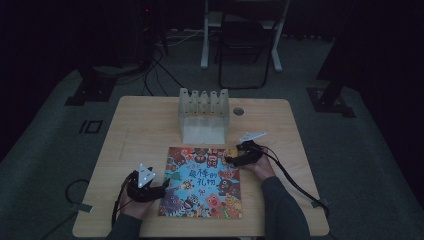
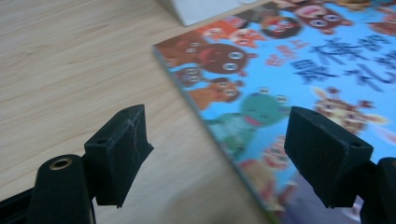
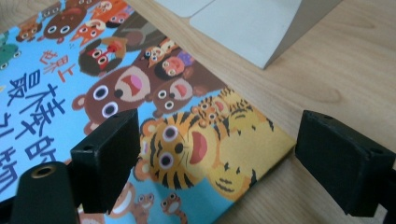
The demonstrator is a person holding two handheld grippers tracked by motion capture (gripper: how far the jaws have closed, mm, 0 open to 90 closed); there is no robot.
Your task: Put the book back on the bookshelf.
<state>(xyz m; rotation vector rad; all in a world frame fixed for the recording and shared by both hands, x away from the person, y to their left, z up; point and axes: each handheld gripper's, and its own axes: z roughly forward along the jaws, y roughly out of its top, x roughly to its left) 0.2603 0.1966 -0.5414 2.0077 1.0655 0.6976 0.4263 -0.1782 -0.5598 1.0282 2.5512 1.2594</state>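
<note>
On the wooden table (image 1: 135, 130), both open grippers, left (image 1: 161, 187) and right (image 1: 231, 161), are straddling the picture book's (image 1: 202, 182) edges; squeezing squarely should prevent slipping.

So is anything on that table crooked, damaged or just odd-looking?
Nothing stands out. The picture book lies flat and closed on the table, roughly square to its edges, its cover unharmed. The rack behind it stands upright. The left gripper and right gripper sit open at opposite book edges.

right claw (image 3: 243, 161): open | straddling picture book (image 3: 140, 93) corner | table (image 3: 355, 70)
</note>
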